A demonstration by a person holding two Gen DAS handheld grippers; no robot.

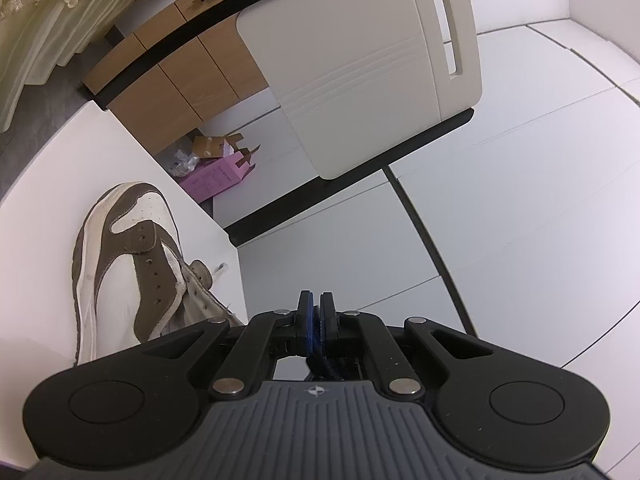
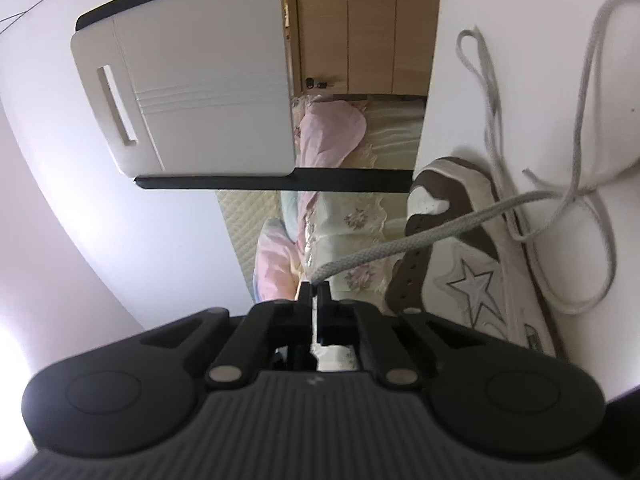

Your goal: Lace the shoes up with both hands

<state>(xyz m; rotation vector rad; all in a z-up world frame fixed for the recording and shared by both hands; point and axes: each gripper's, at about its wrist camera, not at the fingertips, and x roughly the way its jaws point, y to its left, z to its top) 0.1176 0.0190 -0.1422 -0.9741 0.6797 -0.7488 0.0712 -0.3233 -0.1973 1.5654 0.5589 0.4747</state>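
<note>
Our right claw (image 2: 315, 289) is clamped on the woven grey lace (image 2: 404, 242); the left claw (image 1: 316, 300) is closed on nothing. The brown-and-white suede shoe (image 1: 124, 264) lies on the smooth white table (image 1: 60, 168), left of it.

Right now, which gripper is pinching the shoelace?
The right gripper: the grey shoelace runs from its closed tips. The left gripper holds no lace.

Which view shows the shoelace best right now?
The right wrist view: the grey shoelace runs from the shut right gripper across the sneaker and loops on the table. The left wrist view shows the sneaker with empty eyelets, no lace.
</note>
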